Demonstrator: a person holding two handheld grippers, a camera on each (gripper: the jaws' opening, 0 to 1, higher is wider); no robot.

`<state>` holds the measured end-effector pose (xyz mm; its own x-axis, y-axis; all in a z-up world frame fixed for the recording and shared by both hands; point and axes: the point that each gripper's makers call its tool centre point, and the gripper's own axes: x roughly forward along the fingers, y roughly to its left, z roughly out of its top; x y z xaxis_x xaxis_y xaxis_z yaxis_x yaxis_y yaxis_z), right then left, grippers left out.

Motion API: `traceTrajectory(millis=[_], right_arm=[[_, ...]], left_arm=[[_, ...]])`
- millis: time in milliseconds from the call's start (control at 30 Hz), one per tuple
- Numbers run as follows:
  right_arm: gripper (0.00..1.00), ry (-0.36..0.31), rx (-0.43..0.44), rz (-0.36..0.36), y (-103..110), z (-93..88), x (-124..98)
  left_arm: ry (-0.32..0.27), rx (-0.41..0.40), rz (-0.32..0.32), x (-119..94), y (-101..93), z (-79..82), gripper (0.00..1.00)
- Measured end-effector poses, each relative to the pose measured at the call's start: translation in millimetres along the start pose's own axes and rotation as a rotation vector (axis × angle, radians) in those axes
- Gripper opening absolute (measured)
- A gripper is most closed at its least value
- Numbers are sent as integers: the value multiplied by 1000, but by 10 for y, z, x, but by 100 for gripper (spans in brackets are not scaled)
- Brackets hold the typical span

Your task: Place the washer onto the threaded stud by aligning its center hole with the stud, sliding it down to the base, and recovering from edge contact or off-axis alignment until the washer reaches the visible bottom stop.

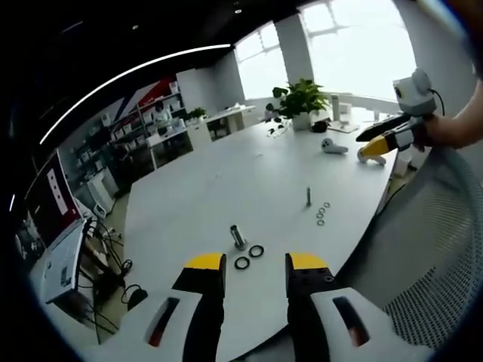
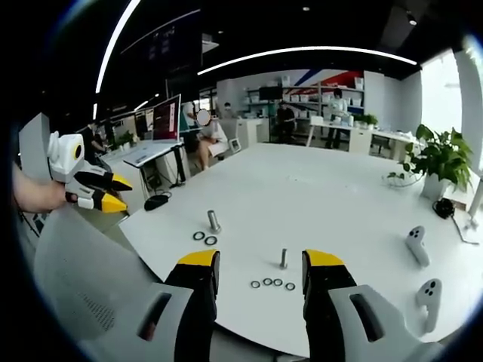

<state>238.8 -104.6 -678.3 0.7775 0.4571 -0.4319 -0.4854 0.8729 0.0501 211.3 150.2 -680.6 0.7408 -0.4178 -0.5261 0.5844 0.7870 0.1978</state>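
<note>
Nothing is picked up yet: both your yellow-tipped grippers [image 1: 255, 273] [image 2: 260, 270] hang open, empty. Next, grasp a small dark ring washer [image 2: 278, 282] at twelve o'clock beside the upright grey threaded stud [image 2: 284, 258].

The stud's [image 2: 284, 259] thread is too small to tell, and the mesh chair [image 1: 441, 249] runs off the edge.

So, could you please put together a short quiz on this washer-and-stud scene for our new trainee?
1. True or false: a washer already sits on the slim stud.
2. How many small washers lie in the row by the slim stud? A) two B) four C) six
3. Fill in: the two large washers lie beside the ____ stud.

Key: 1 false; 2 B; 3 thick. Both the left tool and the right tool are open and empty.
</note>
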Motion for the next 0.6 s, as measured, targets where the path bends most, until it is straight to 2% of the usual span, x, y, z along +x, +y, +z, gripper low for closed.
traceTrajectory(millis=[600], right_arm=[[46,11,4,-8,-9,-18,-1]], left_arm=[[5,4,-9,-6,-26,-15,29]])
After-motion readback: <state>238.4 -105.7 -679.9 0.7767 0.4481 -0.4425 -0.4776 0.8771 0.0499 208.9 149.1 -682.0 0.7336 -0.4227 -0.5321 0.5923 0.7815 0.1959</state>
